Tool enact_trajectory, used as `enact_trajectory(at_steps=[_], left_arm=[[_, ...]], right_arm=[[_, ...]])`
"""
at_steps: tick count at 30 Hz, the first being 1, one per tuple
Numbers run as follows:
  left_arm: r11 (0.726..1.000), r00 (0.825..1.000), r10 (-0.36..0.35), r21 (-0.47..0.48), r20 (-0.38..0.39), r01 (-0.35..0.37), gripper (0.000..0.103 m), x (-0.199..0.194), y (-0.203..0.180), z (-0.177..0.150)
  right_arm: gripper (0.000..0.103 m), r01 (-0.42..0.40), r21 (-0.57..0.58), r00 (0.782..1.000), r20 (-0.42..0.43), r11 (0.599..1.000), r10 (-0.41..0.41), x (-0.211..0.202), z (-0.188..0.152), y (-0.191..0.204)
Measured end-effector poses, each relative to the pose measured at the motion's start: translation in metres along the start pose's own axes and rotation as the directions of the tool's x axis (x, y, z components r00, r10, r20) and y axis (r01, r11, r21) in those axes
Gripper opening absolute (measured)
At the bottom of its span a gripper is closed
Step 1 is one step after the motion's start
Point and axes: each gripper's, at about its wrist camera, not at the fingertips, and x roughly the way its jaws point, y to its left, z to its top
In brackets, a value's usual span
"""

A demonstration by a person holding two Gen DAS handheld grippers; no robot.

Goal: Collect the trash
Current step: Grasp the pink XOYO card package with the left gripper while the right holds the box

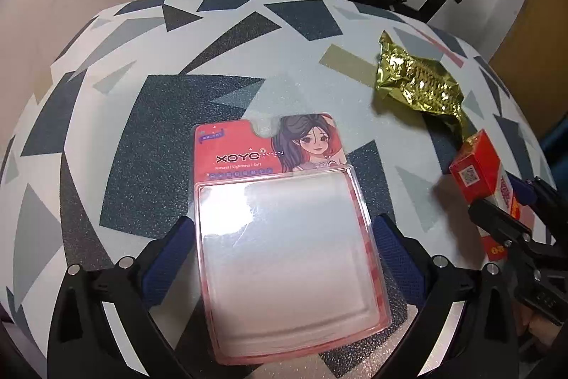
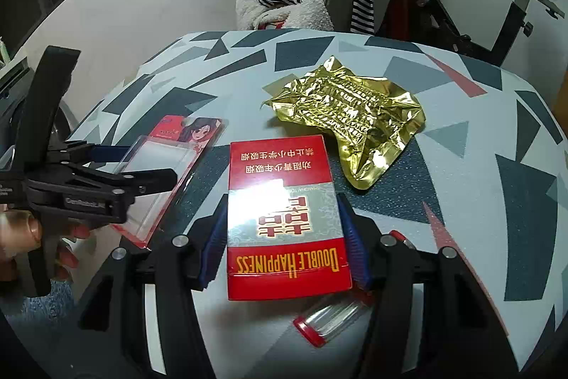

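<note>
Geometric-patterned bench (image 2: pixel 461 137) beneath, our left tool (image 1: pixel 284 237) clamps the light, slippery clear-plastic blister card (image 1: pixel 284 237); beside it, our right tool (image 2: pixel 284 229) grips the stiff red cigarette carton (image 2: pixel 284 219).

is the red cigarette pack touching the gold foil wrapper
Apart. The right wrist view shows a strip of patterned table between the red cigarette pack and the gold foil wrapper.

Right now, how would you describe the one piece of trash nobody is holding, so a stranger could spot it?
On the table with the grey and navy geometric pattern, look toward the far side, beyond the red cigarette pack. There lies a crumpled gold foil wrapper, free of both grippers' fingers, the only shiny metallic, creased item there.
</note>
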Motion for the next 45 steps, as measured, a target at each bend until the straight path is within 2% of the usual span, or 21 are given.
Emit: enact_trajectory(at_steps=[6, 12, 20, 24, 29, 35, 41, 45], left_arm=[[1.000, 1.000, 0.007, 0.008, -0.008, -0.007, 0.098, 0.002, 0.000, 0.001], [0.999, 0.998, -0.023, 0.028, 0.057, 0.021, 0.097, -0.018, 0.008, -0.007], [0.987, 0.989, -0.077, 0.148, 0.122, 0.059, 0.097, -0.059, 0.006, -0.028], [0.979, 0.979, -0.128, 0.180, 0.157, 0.099, 0.097, -0.083, 0.008, -0.041], [0.960, 0.963, -0.193, 0.238, 0.187, 0.146, 0.097, -0.113, 0.009, -0.060], [0.933, 0.939, -0.266, 0.302, 0.216, 0.195, 0.097, -0.146, 0.004, -0.093], [0.906, 0.926, -0.318, 0.355, 0.206, 0.232, 0.097, -0.162, -0.004, -0.131], [0.898, 0.919, -0.345, 0.352, 0.192, 0.264, 0.097, -0.165, -0.003, -0.155]], right_arm=[[0.059, -0.004, 0.001, 1.000, -0.002, 1.000, 0.004, 0.001, 0.000, -0.001], [0.059, -0.010, -0.001, 1.000, 0.000, 1.000, 0.010, 0.000, 0.000, 0.000], [0.059, -0.003, -0.006, 1.000, 0.010, 1.000, 0.004, -0.002, -0.002, 0.003], [0.059, 0.042, -0.079, 0.999, 0.034, 0.996, -0.040, -0.007, -0.004, 0.014], [0.059, 0.038, -0.161, 0.998, 0.056, 0.986, -0.029, -0.025, -0.006, 0.032], [0.059, 0.013, -0.127, 0.994, 0.111, 0.992, 0.001, -0.063, -0.015, 0.036], [0.059, 0.001, -0.059, 0.986, 0.169, 0.998, 0.009, -0.104, -0.036, 0.036], [0.059, -0.005, -0.048, 0.982, 0.186, 0.999, 0.014, -0.122, -0.052, 0.040]])
